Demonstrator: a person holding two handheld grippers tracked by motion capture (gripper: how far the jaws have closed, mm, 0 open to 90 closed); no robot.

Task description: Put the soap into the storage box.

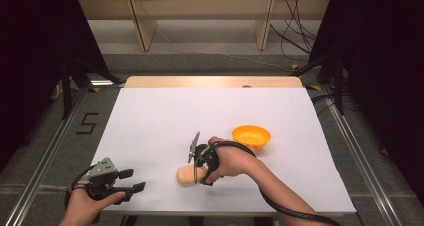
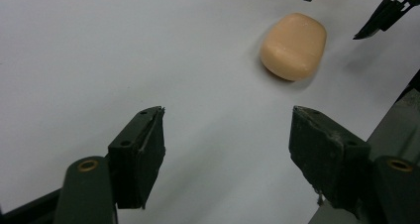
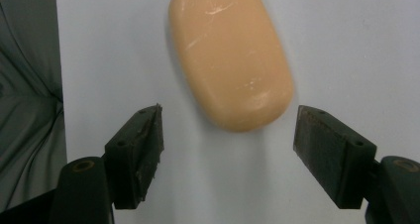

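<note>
Right gripper (image 3: pixel 228 149) jaws apart, poised just short of peach rounded soap bar (image 3: pixel 230 55) lying flat on white table sheet (image 1: pixel 165 116), near front edge. Likely grasp coming: centre jaws across bar's narrow width, lower fully, close gently; smooth surface may slip. Left gripper (image 1: pixel 134 180) wide open, idle, well apart.

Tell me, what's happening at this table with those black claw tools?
A person holds a claw in each hand over a white table. The right claw points down at a peach-coloured bar, probably soap, its jaws open with the bar's near end just reaching between them, not gripped. The left claw waits open near the table's front left edge. An orange bowl sits just beyond the right hand, and looks empty.
</note>
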